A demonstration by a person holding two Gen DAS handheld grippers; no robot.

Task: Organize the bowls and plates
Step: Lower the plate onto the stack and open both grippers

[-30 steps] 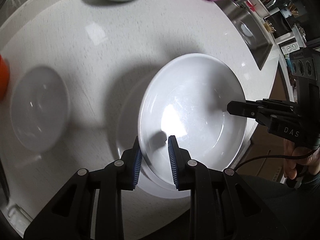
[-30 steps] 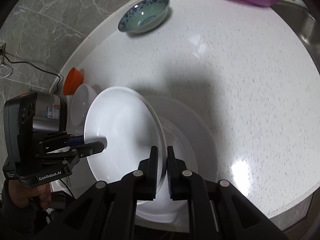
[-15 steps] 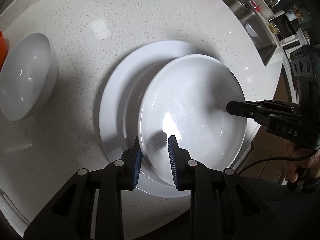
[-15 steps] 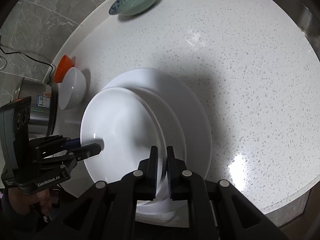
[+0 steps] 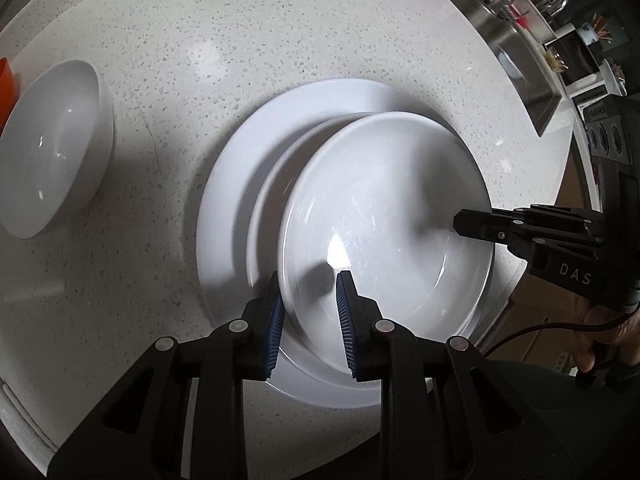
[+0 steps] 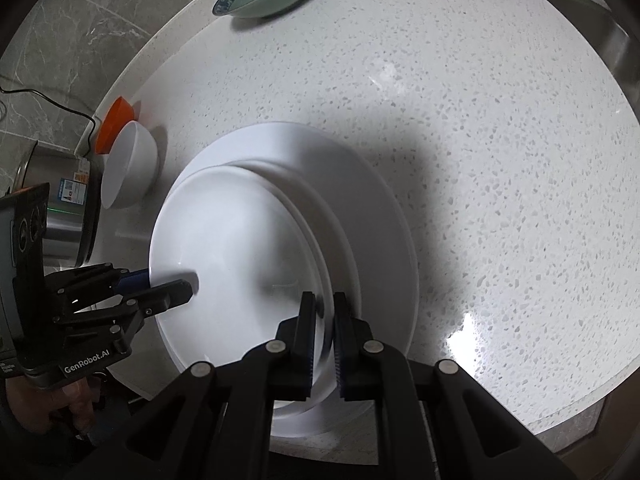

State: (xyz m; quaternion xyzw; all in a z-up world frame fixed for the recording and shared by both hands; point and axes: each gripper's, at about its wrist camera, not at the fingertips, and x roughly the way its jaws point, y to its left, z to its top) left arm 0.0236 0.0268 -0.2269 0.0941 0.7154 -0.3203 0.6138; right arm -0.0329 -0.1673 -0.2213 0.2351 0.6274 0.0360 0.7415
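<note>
Both black grippers have silver screws; the left gripper [image 5: 309, 280] has blue ribbed pads [image 5: 344, 312], "GenRobot.AI" lettering.

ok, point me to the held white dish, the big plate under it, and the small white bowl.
held white dish [image 5: 384, 220], left wrist view, inner floor.
big plate [image 5: 236, 184], left wrist view, bare left rim.
small white bowl [image 6: 128, 164], right wrist view, inside wall.

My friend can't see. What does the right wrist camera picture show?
Two black grippers, right gripper and left gripper, pinch opposite rims of a deep white plate just above a bigger white plate on a speckled counter. A small white bowl sits nearby.
</note>
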